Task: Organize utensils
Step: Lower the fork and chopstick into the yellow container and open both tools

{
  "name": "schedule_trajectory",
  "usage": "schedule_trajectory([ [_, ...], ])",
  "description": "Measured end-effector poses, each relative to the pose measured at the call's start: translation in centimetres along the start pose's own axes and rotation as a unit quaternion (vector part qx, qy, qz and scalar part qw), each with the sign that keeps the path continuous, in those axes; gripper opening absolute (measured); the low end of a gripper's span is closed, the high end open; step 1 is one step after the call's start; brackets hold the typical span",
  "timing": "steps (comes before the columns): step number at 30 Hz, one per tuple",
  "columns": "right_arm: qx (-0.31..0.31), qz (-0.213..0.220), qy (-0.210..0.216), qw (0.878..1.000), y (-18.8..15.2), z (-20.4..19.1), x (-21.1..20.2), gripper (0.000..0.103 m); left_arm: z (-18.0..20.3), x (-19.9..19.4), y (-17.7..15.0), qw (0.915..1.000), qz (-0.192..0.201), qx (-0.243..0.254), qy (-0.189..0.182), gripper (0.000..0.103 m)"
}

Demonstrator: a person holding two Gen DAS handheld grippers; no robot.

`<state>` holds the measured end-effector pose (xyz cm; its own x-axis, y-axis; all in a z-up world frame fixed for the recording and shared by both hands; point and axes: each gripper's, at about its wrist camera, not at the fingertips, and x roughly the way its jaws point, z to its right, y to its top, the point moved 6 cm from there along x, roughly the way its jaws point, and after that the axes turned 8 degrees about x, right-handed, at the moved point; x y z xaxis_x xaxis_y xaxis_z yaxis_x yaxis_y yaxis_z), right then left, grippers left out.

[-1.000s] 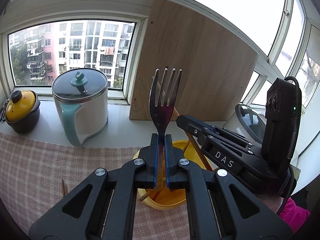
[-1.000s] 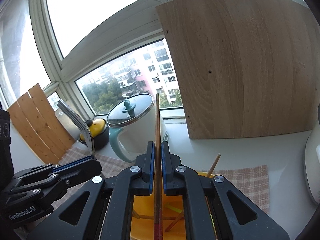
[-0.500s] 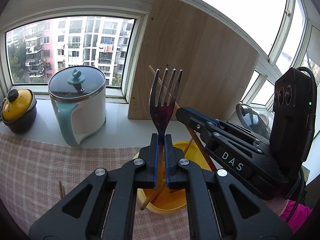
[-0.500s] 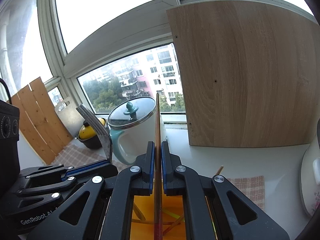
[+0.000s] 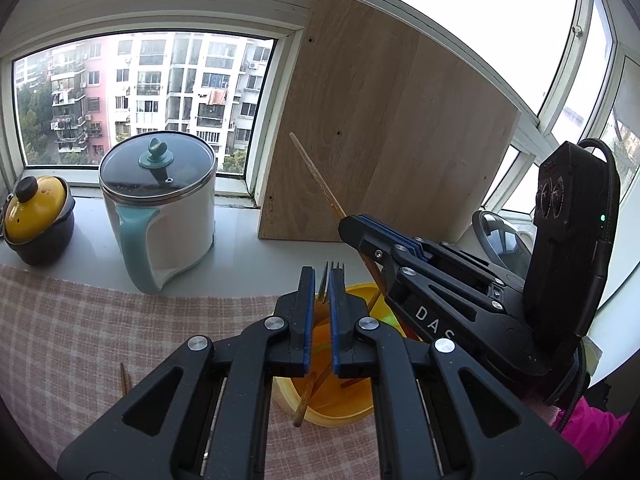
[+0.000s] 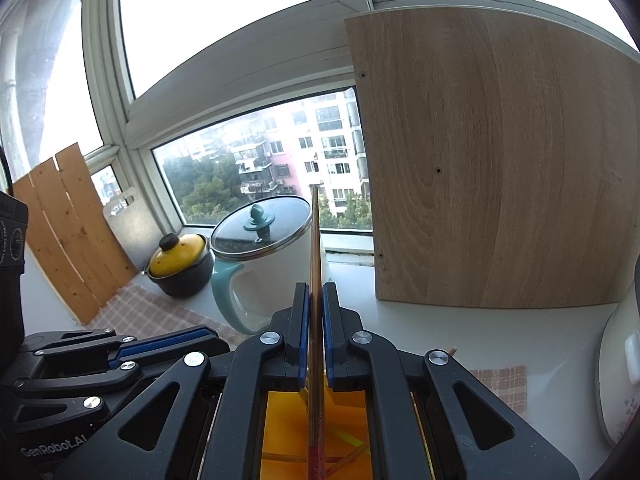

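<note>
my left gripper (image 5: 321,280) has its jaws drawn close, with the fork (image 5: 335,270) standing upright between the blue pads. only the tines poke up past the fingertips, and the rest of the fork runs down toward the yellow cup (image 5: 360,412) right under the jaws. the pads look pressed to the fork's head, though the gap is narrow and hard to read.

my right gripper (image 6: 315,292) is clamped on a single chopstick (image 6: 315,240), which rises straight up from between its pads, while its lower end dips into the same cup. from the left camera that gripper reaches in from the right, just beside mine, and its chopstick slants up to the left in front of the wooden board (image 5: 380,140).

a few more chopsticks lie tilted inside the cup, one leaning out over its near rim. another loose chopstick (image 5: 125,380) lies on the checked cloth (image 5: 80,340) to the left. a white pot with a glass lid (image 5: 160,208) and a small yellow-lidded pot (image 5: 36,220) stand on the sill behind.
</note>
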<state>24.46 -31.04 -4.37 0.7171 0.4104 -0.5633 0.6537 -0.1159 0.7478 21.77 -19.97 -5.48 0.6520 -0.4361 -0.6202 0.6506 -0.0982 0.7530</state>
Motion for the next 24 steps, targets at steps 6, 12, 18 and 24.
schedule_trajectory([
  [6, -0.011, -0.005, -0.002, 1.0, -0.2, -0.4, 0.3, 0.005, -1.5, -0.8, 0.9, 0.9997, 0.011, -0.021, -0.002, 0.004],
  [12, -0.018, -0.016, 0.004, 1.0, -0.9, -0.4, 0.0, 0.005, -1.8, -1.4, 0.9, 0.9997, 0.013, -0.02, -0.001, 0.004],
  [18, -0.045, -0.041, -0.006, 0.998, -2.0, -0.7, -0.7, 0.005, -1.9, -1.8, 0.6, 0.9997, 0.012, -0.023, -0.001, 0.004],
  [24, -0.041, -0.031, -0.017, 0.999, -2.6, -0.2, -2.2, 0.046, -2.3, -2.8, 0.3, 0.9996, 0.014, -0.025, 0.006, 0.004],
])
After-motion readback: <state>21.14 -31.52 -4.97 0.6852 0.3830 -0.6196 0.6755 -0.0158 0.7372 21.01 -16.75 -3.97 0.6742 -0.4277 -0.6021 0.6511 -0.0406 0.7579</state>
